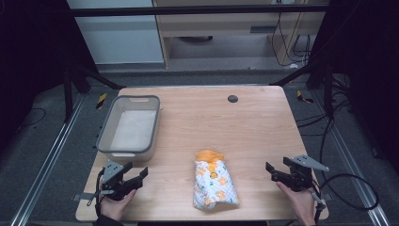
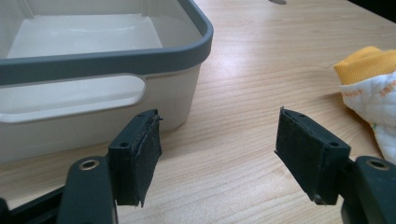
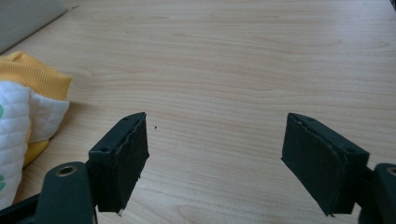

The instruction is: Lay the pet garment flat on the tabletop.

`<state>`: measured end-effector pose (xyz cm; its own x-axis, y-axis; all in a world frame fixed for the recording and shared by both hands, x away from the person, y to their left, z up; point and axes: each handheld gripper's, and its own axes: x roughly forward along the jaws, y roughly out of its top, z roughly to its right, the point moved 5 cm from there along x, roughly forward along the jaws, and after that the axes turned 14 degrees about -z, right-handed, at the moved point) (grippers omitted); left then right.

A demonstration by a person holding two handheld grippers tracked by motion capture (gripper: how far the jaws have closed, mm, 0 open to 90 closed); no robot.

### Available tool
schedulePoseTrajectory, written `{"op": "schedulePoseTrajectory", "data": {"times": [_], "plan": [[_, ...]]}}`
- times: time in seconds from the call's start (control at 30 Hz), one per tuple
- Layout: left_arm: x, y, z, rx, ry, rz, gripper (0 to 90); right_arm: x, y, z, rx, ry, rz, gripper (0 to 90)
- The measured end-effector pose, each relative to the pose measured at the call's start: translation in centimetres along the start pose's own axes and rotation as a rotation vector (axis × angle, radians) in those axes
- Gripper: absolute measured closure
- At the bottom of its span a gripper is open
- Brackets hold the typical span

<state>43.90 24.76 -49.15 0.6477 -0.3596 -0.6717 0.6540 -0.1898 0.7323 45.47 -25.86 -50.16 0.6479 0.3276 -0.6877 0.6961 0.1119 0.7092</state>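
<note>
Both grippers, left (image 1: 133,176) and right (image 1: 275,172), rest open-jawed and empty beside the folded garment (image 1: 214,184); a one-sided pinch could unfold it before the bin (image 1: 128,126).

Bin (image 1: 128,128) on table (image 1: 254,127) at left — folded garment (image 1: 214,183) lies right of it, nearer the front edge. Grippers flank the garment, well apart from it.

I see a light wood table (image 1: 254,127). On it: grey-rimmed white tub (image 1: 104,136) at far left, folded white/orange patterned cloth (image 1: 214,183) near front-centre, small dark round cap (image 1: 232,98) near far edge.
</note>
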Motion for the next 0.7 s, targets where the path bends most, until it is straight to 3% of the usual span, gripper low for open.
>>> {"op": "schedulePoseTrajectory", "data": {"times": [0.17, 0.37, 0.5, 0.57, 0.7], "plan": [[-0.3, 0.1, 0.5, -0.004, -0.008, 0.011, 33.4, -0.1, -0.2, -0.4, -0.023, 0.009, -0.001, 24.5], [-0.3, 0.3, 1.3, 0.039, -0.006, 0.003, 31.1, -0.2, 0.2, -1.6, -0.074, 0.053, 0.005, 31.4], [-0.2, 0.3, 1.8, 0.056, -0.008, 0.002, 30.5, -0.2, 0.5, -2.3, -0.083, 0.076, 0.003, 32.2], [-0.2, 0.7, 2.3, 0.098, -0.012, 0.009, 30.0, -0.2, 1.0, -2.8, -0.106, 0.083, 0.002, 33.0], [-0.5, 1.5, 2.8, 0.107, -0.024, 0.026, 29.4, -0.5, 1.9, -3.2, -0.102, 0.106, 0.022, 33.6]]}}
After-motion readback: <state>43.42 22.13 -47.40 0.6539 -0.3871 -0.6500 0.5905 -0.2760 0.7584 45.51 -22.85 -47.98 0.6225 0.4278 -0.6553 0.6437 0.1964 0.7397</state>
